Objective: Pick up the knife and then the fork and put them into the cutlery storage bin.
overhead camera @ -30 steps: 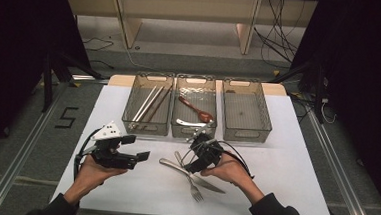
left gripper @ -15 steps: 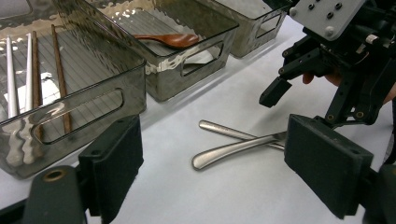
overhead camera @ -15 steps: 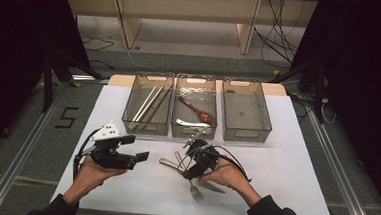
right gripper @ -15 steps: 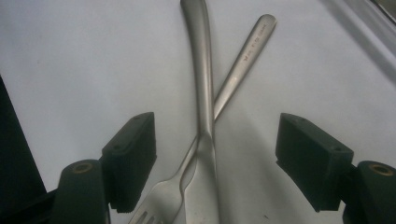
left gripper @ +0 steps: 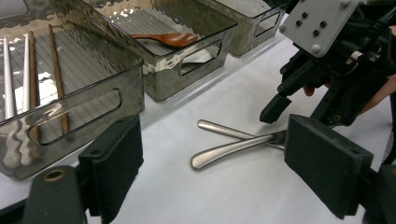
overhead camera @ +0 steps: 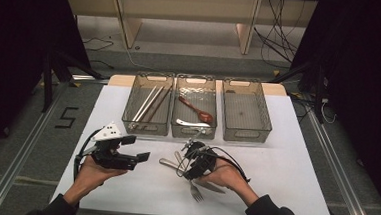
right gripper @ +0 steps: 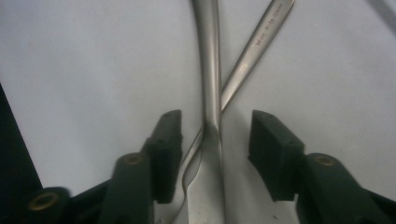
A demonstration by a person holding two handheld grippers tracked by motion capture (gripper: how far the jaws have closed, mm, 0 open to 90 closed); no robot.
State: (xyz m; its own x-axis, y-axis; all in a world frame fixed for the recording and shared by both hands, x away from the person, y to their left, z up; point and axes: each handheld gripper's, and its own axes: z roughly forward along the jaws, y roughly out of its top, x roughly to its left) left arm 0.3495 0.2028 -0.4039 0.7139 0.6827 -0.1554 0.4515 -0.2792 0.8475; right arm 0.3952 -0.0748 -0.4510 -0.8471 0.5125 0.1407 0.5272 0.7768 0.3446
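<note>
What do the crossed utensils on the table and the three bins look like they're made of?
The crossed utensils look like brushed stainless steel: grey, softly reflective, with a stamped mark on one handle. The bins appear to be smoky, transparent, glossy plastic: ribbed floors show through their walls.

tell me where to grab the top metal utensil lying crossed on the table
Grip its narrow neck, coming straight down from above. It lies flat on the white table, crossed over a second handle, so only its thin edges are free. The right gripper already straddles that spot, its jaws just closing, pads not yet touching.
</note>
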